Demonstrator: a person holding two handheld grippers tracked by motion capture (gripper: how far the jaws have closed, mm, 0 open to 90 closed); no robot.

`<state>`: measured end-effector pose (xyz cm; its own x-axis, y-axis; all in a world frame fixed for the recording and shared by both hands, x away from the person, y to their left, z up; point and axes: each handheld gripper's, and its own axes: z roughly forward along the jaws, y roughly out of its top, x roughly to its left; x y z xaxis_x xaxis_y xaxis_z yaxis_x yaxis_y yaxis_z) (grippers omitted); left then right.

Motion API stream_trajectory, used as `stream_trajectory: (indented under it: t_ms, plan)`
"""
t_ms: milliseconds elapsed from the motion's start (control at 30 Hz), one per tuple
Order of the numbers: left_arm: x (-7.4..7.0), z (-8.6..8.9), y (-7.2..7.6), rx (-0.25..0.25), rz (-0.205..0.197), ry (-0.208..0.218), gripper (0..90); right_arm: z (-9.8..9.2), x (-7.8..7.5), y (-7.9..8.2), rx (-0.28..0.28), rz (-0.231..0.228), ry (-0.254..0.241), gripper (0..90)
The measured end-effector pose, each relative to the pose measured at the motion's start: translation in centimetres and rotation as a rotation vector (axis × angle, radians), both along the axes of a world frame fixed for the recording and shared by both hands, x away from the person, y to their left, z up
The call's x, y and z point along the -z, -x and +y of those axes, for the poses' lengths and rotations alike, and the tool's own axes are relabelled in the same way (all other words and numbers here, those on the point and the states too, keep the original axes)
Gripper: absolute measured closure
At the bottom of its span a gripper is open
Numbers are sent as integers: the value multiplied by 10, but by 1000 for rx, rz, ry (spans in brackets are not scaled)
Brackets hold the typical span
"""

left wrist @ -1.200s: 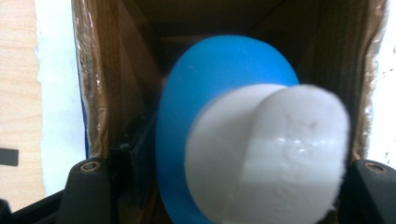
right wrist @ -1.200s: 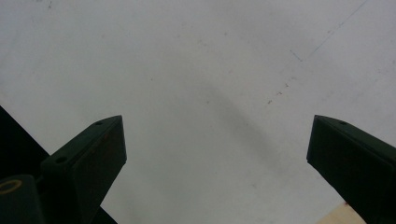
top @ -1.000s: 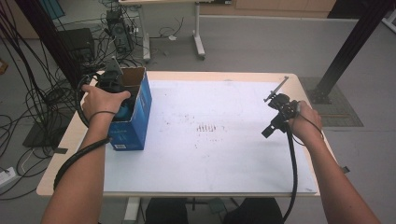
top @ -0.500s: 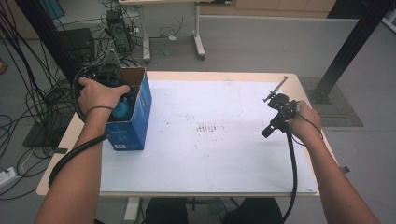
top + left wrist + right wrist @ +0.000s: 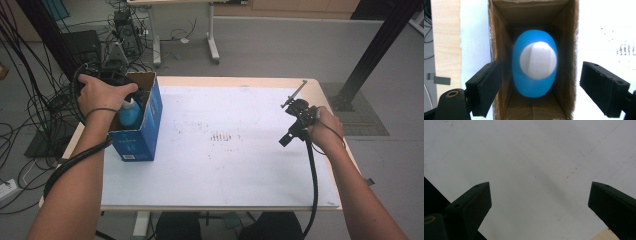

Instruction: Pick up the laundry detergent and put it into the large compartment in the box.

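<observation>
Left gripper mostly hidden under hand in high view; jaws just been opening, now apart, gripping nothing. Blue plastic bottle with white cap upright inside open blue cardboard box, frame's left. Right gripper jaws apart, over white tabletop.

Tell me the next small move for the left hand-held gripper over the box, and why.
Probably lift the left hand-held gripper straight up, clear of the cardboard box. Its jaws have just been opening and now stand wide, touching nothing, while the blue bottle with its white cap stands upright inside the box, released. The right hand-held gripper hangs open over the table.
</observation>
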<state>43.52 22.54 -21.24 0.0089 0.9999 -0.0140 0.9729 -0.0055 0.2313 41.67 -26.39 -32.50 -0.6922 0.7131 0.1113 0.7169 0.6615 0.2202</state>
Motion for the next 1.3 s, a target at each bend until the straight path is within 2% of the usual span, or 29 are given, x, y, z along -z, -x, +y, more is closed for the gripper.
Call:
stream_trajectory:
  t_ms: [333,533,667,933,1300]
  plan:
    - [-28,-7,9,26,-36,-1,111,2,-5,0,-9,-6,10,49]
    - [-40,-11,16,52,-47,18,78,2,-5,0,-6,-4,14,49]
    - [-46,-17,21,77,-72,21,75,3,-5,-1,-10,-1,17,49]
    - [-50,-27,28,121,-82,41,64,7,-3,-2,-24,5,15,49]
    - [-51,-54,38,222,-87,63,49,8,-2,-3,-21,9,23,49]
